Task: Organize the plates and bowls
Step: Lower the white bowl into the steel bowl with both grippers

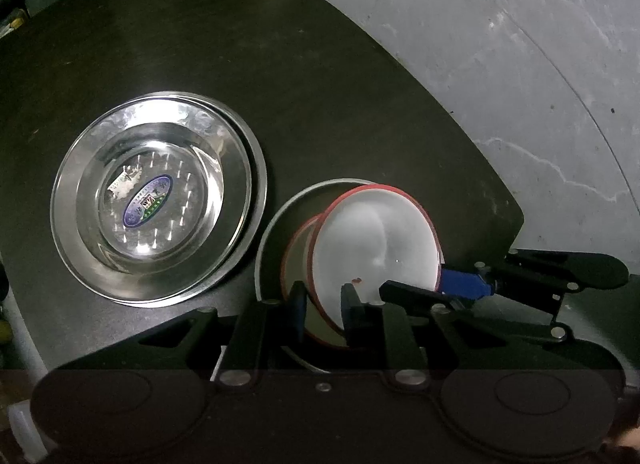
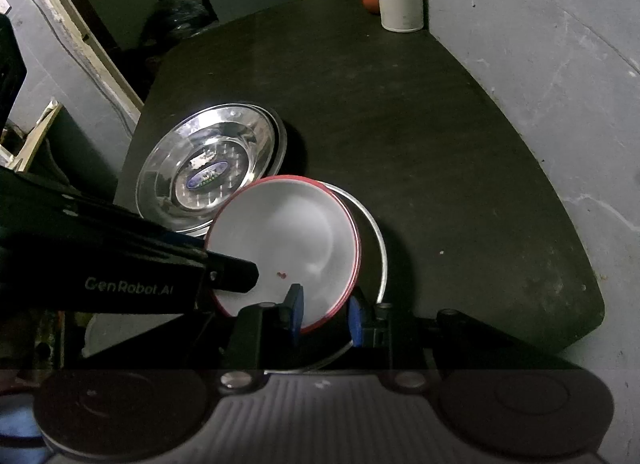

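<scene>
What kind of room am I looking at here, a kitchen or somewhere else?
Probably a storeroom or workshop corner, not a proper kitchen. The dark table stands on a bare, cracked concrete floor, with boards and clutter behind it. Only the steel bowls and red-rimmed white bowl suggest dishes.
</scene>
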The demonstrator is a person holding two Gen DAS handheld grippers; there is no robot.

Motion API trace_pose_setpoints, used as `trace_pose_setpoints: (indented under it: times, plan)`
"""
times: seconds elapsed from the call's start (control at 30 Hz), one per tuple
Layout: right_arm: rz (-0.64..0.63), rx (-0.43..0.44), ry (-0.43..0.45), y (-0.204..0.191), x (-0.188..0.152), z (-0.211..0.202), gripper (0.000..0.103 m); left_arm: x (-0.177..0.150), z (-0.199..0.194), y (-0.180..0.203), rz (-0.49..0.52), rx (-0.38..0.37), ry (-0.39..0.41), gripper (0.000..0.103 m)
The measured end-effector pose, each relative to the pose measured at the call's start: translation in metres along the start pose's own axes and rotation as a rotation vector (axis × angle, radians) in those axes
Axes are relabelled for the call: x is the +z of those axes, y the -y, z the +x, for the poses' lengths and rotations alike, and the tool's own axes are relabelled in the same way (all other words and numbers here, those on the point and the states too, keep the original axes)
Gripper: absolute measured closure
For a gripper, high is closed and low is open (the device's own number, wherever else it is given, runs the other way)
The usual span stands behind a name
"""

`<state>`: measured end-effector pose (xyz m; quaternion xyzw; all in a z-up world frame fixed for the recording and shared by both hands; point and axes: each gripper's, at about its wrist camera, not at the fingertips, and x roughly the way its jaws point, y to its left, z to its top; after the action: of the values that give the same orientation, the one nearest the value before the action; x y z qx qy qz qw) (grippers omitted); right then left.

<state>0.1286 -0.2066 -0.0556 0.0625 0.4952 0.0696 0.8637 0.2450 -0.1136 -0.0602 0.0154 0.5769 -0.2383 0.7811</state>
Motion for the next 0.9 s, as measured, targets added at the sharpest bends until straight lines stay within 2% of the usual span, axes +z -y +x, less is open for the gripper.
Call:
trace_pose_setpoints:
  times: [0.4, 0.8, 0.87, 0.9]
  plan:
    - [-0.01, 0.018, -0.006, 0.0017, 0.0014, -0.0002, 0.075, -0.001, -0.0058, 0.0009, -0.006, 0.006, 0.002, 0.075]
    - [-0.026, 0.038, -0.01, 0.0048, 0.0028, 0.0017, 0.075, -0.0009, -0.0083, 0.0029, -0.02, 0.017, 0.002, 0.074]
    - [-0.029, 0.042, -0.011, 0.0054, 0.0033, 0.0018, 0.075, -0.0007, -0.009, 0.0029, -0.021, 0.019, 0.002, 0.072]
    - [-0.03, 0.043, -0.012, 0.0055, 0.0035, 0.0021, 0.075, -0.0007, -0.0096, 0.003, -0.021, 0.022, 0.001, 0.068]
